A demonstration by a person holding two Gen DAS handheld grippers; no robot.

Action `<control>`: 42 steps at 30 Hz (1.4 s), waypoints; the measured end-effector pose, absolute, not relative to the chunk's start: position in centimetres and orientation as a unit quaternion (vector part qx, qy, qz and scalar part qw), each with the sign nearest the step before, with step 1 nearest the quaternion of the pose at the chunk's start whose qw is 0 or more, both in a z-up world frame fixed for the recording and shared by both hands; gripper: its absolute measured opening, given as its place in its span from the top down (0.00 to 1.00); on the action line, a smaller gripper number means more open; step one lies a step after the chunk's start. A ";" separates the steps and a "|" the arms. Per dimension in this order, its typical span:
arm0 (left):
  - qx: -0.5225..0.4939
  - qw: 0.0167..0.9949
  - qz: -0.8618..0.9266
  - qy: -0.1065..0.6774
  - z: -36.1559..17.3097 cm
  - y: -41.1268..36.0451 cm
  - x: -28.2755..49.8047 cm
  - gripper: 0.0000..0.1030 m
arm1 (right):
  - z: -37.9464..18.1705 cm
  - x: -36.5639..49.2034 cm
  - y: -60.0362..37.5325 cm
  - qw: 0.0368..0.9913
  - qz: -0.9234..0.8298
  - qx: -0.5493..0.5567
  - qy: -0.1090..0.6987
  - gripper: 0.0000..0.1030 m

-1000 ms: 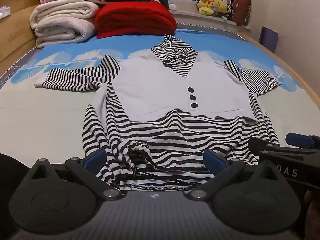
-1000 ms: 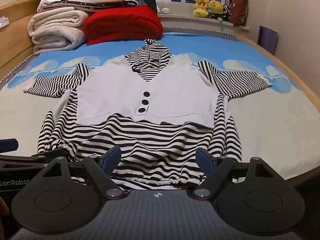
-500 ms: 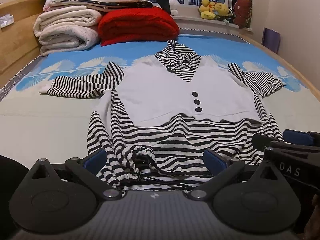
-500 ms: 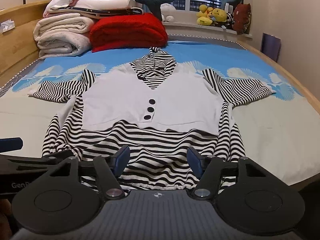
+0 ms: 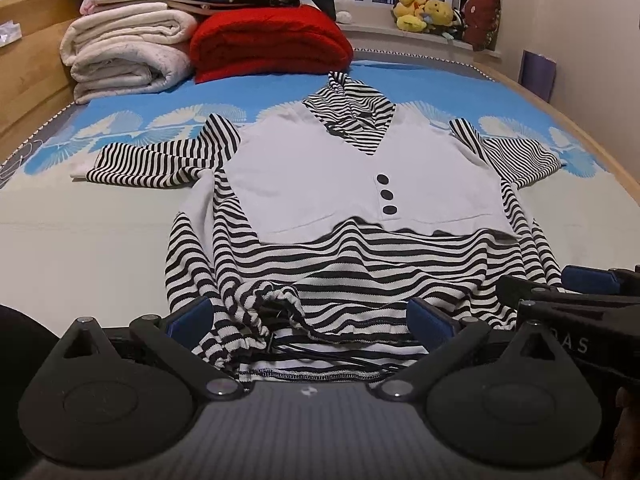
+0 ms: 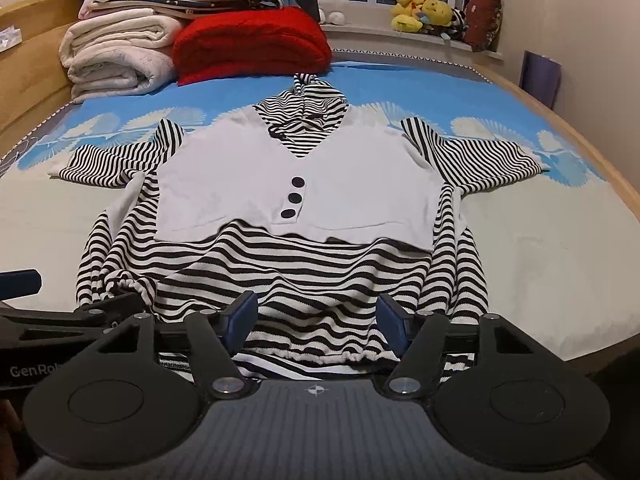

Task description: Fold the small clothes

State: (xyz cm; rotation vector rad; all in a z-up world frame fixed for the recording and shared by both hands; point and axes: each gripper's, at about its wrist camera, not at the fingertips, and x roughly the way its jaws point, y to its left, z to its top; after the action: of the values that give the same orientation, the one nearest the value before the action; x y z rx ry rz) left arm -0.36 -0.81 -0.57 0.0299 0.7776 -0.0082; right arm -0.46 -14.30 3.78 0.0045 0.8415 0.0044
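Since a second ago your right claw (image 6: 318, 322) has narrowed its blue pads over the hem while your left claw (image 5: 308, 320) has kept its wide spread, and both views sit a little higher over the bed (image 6: 560, 240).

You have the striped top (image 6: 288, 256) laid face up in the middle of the bed, hood (image 6: 304, 116) pointing away from you toward the red blanket (image 6: 248, 44), sleeves out to either side. That flat spread gives you a clear fold line across the white bib panel (image 6: 288, 184) with its three black buttons.

You hold both claws at the near hem (image 6: 332, 356), the edge farthest from the hood, side by side, probably so the bottom can be lifted evenly and carried up toward the hood.

Your left claw stands wide, its pads either side of the bunched drawstring corner (image 5: 256, 316). Your right claw is half closed around the hem, not yet pinching it as far as I can judge.
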 end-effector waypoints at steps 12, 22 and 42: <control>0.015 0.924 -0.003 0.382 -0.7 -0.8 -0.2 0.01 | 3.9 -0.5 -14.2 0.914 0.002 -0.004 0.407 0.35; 0.015 0.924 -0.003 0.382 -0.7 -0.8 -0.2 0.01 | 3.9 -0.5 -14.3 0.914 0.003 -0.005 0.407 0.35; 0.035 0.930 0.003 0.365 -0.6 -1.3 -0.5 0.01 | 3.7 -0.5 -14.5 0.913 -0.003 -0.005 0.407 0.35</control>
State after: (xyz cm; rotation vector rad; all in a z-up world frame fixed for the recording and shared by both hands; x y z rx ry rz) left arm -0.49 -1.31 -0.58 0.0717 0.7482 0.0066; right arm -0.46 -14.50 3.72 -0.0105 0.8392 -0.0064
